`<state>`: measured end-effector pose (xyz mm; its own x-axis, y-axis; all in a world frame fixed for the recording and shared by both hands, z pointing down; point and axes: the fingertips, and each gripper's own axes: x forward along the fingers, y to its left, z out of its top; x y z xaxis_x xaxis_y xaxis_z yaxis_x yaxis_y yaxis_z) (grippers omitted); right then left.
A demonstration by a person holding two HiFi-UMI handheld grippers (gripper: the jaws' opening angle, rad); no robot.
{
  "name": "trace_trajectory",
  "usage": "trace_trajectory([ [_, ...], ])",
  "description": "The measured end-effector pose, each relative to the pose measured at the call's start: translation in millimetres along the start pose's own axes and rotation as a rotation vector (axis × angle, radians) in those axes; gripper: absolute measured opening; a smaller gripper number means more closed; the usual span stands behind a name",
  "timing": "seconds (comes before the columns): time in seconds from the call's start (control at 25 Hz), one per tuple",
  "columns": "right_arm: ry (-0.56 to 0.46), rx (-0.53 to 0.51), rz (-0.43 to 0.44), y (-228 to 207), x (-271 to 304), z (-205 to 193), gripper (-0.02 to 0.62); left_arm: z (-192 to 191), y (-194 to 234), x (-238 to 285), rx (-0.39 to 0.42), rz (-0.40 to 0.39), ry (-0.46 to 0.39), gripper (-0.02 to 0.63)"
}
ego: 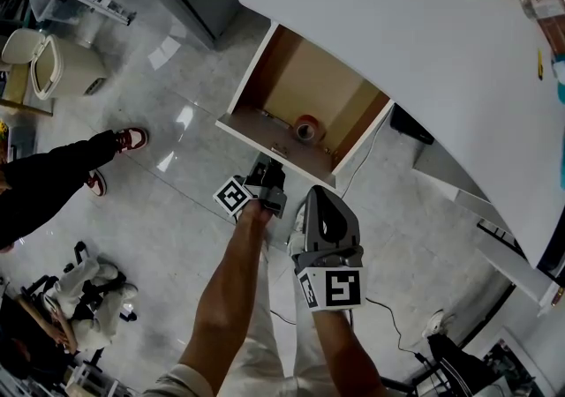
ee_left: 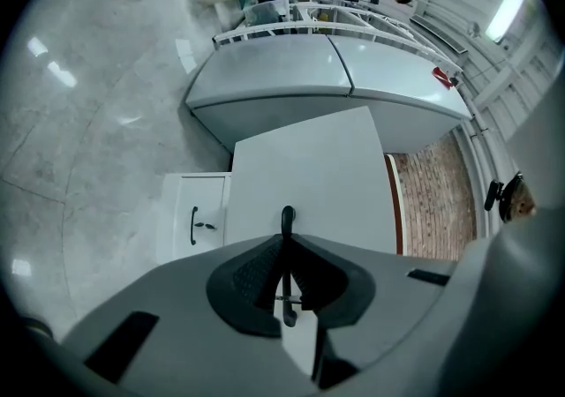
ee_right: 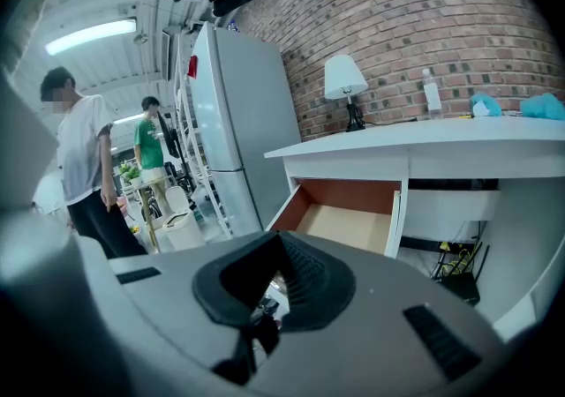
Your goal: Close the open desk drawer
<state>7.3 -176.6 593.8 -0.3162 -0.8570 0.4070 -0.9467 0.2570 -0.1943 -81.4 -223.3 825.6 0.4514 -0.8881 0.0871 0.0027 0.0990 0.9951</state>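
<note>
Clamping onto the drawer handle (ee_left: 287,217) are the fingers (ee_left: 254,273) of the left gripper (ego: 266,178) — the right gripper (ee_right: 263,314) hangs clenched, empty.

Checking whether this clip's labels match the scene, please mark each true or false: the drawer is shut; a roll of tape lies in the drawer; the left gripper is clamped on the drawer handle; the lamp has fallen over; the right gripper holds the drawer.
1. The drawer is shut. False: it stands pulled out from the desk.
2. A roll of tape lies in the drawer. True.
3. The left gripper is clamped on the drawer handle. True.
4. The lamp has fallen over. False: it stands upright on the desk.
5. The right gripper holds the drawer. False: it is short of the drawer, holding nothing.
</note>
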Motion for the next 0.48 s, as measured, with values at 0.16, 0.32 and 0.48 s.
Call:
trace_trajectory([
  [0.16,-0.005,0.011,0.0,1.0,0.7,3.4,0.011,-0.7,-8.8,-1.6,-0.009,-0.024,-0.001,0.025],
  [0.32,-0.018,0.038,-0.003,2.3,-0.7,11.6,0.011,0.7,-19.7,-3.0,0.012,-0.052,0.008,0.025],
  [0.48,-0.033,0.037,-0.003,3.7,-1.1,20.3,0.011,0.0,-30.5,-3.1,0.015,-0.069,0.017,0.025],
])
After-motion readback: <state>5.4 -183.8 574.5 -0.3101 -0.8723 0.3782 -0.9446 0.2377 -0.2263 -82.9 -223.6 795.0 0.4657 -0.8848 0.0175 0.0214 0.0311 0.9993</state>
